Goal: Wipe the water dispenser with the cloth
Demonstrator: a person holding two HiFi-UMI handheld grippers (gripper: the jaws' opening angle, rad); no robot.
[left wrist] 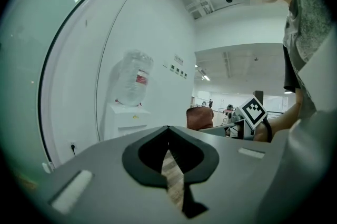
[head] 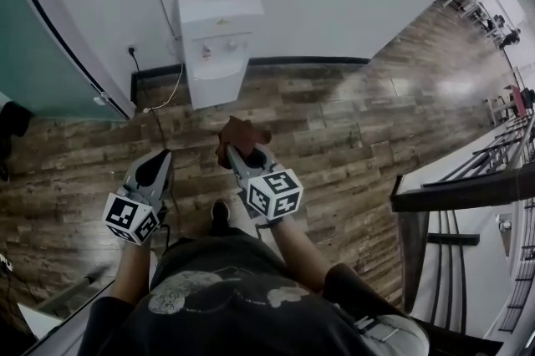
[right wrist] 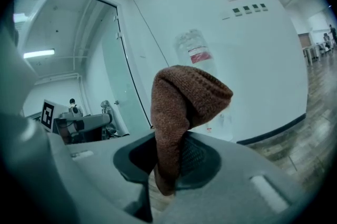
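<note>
While the right tongs (head: 237,150) clamp the brown cloth (head: 242,132), the left tongs (head: 162,157) sit closed on nothing, water dispenser (head: 216,45) standing well ahead.

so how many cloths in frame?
1. The brown cloth is pinched in the right gripper, short of the water dispenser. The left gripper is shut, empty. No other cloth shows.

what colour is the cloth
Reddish-brown knit cloth; it shows best in the right gripper view.
</note>
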